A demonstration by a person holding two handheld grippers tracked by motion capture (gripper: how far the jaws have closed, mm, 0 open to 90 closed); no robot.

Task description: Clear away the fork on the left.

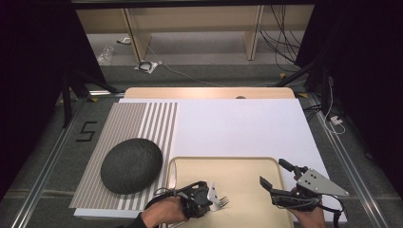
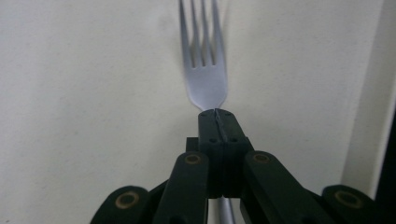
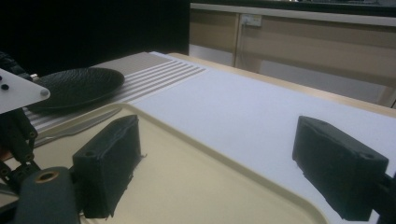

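Fork [image 2: 204, 70] is sitting clamped at its neck in the left gripper [image 1: 212, 197], over the near-left part of the tray [image 1: 247, 164], tines running straight ahead along the jaws. Right gripper [image 1: 274, 175] is hovering open over the tray's right side, holding nothing.

We lose the fork's [image 2: 204, 70] handle behind the left tool [image 2: 216, 122], and its tine tips run off the top edge. Beside that tool, the knife [image 3: 74, 128] is partly hidden. The right tool's [image 1: 275, 175] hand [image 1: 311, 217] is cut by the bottom edge.
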